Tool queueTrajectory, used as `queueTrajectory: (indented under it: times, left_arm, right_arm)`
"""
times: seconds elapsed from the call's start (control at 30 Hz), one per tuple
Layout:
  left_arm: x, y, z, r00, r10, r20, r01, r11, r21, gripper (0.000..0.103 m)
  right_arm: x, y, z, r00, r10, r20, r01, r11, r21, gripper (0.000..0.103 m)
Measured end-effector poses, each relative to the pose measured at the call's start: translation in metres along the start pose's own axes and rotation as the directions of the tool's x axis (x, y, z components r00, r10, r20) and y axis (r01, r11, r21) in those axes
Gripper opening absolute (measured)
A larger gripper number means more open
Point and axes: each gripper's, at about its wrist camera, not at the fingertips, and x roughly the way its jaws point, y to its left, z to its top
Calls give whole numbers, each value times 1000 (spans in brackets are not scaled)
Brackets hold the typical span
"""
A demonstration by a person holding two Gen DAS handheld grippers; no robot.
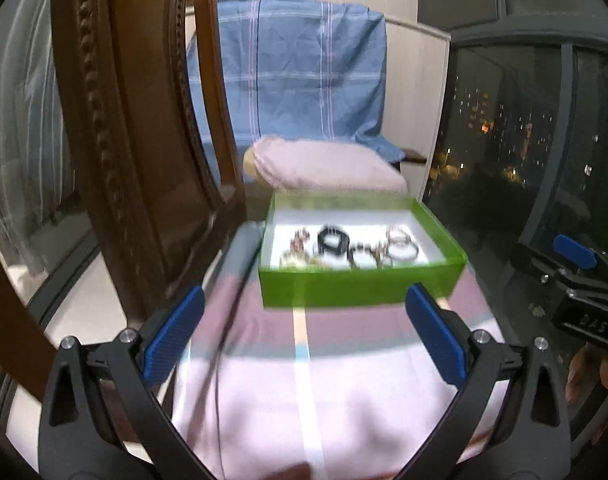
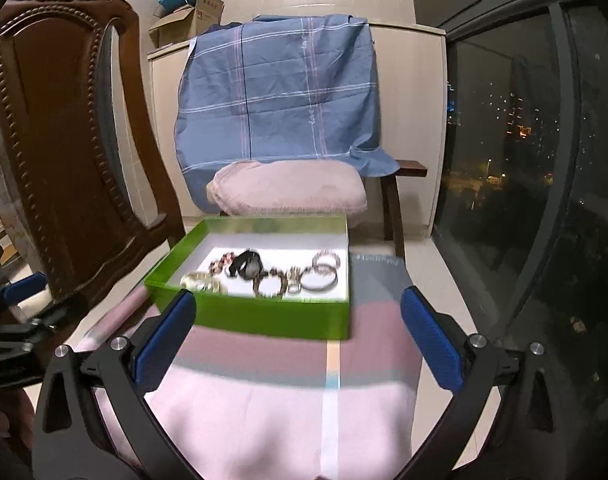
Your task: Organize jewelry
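A green box (image 1: 359,289) with a white inside stands on a pink striped cloth (image 1: 304,392); it also shows in the right wrist view (image 2: 272,316). Inside lie several pieces of jewelry: a black band (image 1: 333,241), silver bangles (image 1: 402,245), a beaded piece (image 1: 299,240). In the right wrist view they are the black band (image 2: 248,266), bangles (image 2: 321,274) and a gold bracelet (image 2: 202,282). My left gripper (image 1: 304,332) is open and empty, short of the box. My right gripper (image 2: 298,334) is open and empty at the box's near wall.
A carved wooden chair (image 1: 136,152) stands close on the left, also in the right wrist view (image 2: 64,140). Behind the box is a pink pillow (image 2: 288,190) and a blue checked cloth (image 2: 280,92). A dark window (image 2: 523,152) is on the right. The right gripper shows at the edge of the left wrist view (image 1: 575,280).
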Motion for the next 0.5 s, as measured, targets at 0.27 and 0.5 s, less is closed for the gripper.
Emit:
queueTrajectory:
  times: [0.27,0.5]
  left_arm:
    - [13,8,-18,1000,26,-17,-26,1000,-13,99]
    - [20,16,-16,999,29,-45,-32,997,-67,99]
  right_arm:
    - [4,-7,-24,999,-24,-37,26,999,39,100]
    - [11,-14,-28,998,-34,-45,36,998,46,100]
